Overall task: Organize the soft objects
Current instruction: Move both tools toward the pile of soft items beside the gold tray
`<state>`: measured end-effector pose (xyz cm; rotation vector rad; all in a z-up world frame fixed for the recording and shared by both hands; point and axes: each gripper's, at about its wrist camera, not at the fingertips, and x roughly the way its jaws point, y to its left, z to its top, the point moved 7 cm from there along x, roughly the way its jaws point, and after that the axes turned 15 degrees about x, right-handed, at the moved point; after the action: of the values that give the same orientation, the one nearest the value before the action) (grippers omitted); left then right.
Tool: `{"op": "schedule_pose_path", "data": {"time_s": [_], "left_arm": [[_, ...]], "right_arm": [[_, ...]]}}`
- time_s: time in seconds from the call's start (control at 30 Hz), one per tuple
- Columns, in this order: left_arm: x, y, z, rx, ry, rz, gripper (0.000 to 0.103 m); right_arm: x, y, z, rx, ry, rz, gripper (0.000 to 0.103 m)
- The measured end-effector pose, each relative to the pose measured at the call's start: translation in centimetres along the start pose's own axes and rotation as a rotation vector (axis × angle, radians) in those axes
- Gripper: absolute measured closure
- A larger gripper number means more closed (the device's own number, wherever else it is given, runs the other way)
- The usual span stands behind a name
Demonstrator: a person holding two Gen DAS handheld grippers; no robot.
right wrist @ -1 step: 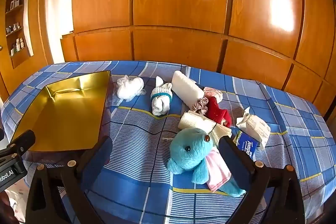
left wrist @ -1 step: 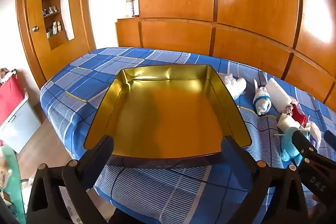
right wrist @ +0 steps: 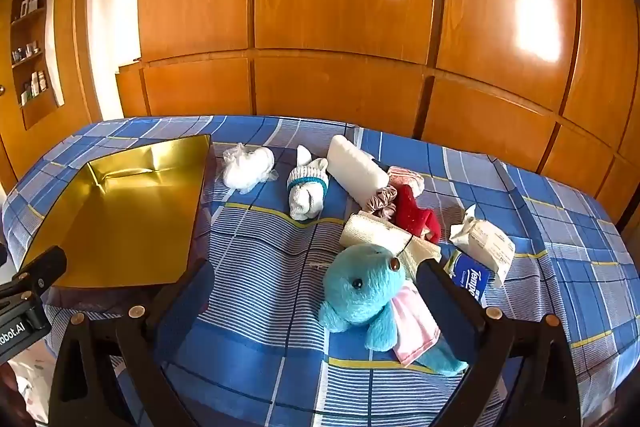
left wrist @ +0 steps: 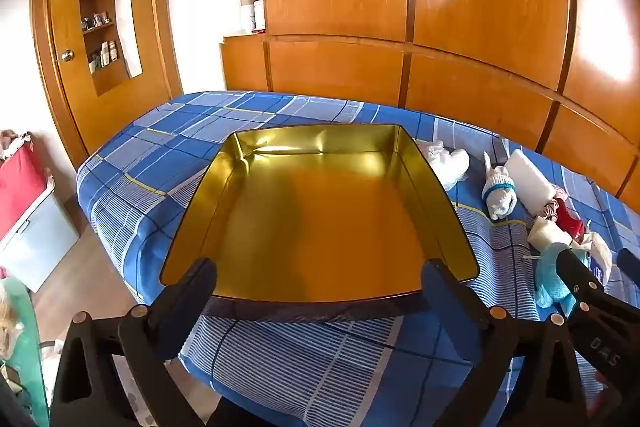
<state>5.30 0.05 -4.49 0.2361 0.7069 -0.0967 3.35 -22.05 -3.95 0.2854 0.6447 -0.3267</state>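
Note:
An empty gold tray point(left wrist: 320, 219) lies on the blue checked bed point(left wrist: 280, 359), directly ahead of my left gripper point(left wrist: 318, 279), which is open and holds nothing. To the tray's right lie soft items: a white plastic bundle point(right wrist: 248, 167), a rolled sock point(right wrist: 308, 191), a white roll point(right wrist: 356, 167), a scrunchie point(right wrist: 382, 201), a red cloth point(right wrist: 416, 215), a cream bandage point(right wrist: 380, 231) and a tissue pack point(right wrist: 472, 277). A blue plush toy point(right wrist: 360, 291) rests on a pink cloth point(right wrist: 412, 323), in line with my open right gripper point(right wrist: 316, 279), whose pads do not press on it.
Wooden wardrobe panels point(right wrist: 340, 27) run along the far side of the bed. A door with a shelf niche point(left wrist: 104, 27) stands at the left. A red and white box point(left wrist: 24, 207) sits on the floor beside the bed's left edge. A white paper packet point(right wrist: 484, 243) lies at the right.

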Motion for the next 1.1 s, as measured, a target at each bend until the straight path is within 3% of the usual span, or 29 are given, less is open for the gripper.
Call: {"op": "schedule_pose_path", "data": {"time_s": [0.17,0.2,0.47,1.1], "left_arm": [[0.2,0.7,0.1,0.001,-0.008,-0.018,0.001],[0.1,0.5,-0.1,0.014,-0.012,0.024,0.001],[-0.6,0.6,0.1,0.012,-0.025,0.041,0.001],[-1.0,0.3,0.4,0.043,-0.028,0.037,0.0]], "right_arm": [[-0.1,-0.3,0.1,0.006,0.002,-0.009,0.0],[-0.1,-0.4,0.1,0.008,0.003,-0.01,0.0],[-0.5,-0.1,0.6,-0.01,-0.02,0.007,0.0],[-0.9,-1.1,2.8,-0.102,-0.06,0.014,0.0]]}}
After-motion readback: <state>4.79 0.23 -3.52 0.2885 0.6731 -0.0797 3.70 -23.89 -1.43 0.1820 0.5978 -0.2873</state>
